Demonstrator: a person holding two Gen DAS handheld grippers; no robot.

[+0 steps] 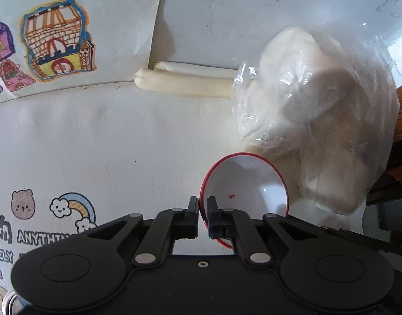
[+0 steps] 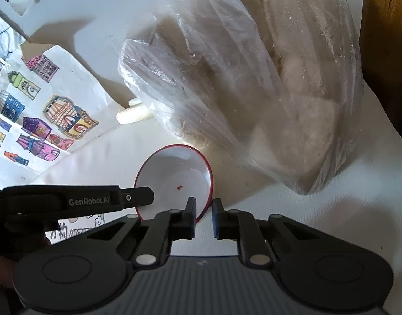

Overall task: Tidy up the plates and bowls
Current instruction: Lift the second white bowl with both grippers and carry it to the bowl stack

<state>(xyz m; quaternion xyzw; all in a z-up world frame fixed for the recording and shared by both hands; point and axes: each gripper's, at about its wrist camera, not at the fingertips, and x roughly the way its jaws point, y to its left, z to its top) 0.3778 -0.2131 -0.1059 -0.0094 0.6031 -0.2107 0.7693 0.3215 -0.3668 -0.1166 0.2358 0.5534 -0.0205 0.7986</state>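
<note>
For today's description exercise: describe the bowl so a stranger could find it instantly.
Find the big clear plastic bag of pale lumps on the white table. Right in front of it sits a small bowl, white inside. Its thin red rim and tiny red speck set it apart.

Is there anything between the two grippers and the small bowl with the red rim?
Nothing visible. The left gripper is shut on the near-left rim of the bowl, and the right gripper straddles its near-right rim. The plastic bag lies just beyond the bowl, not between.
</note>
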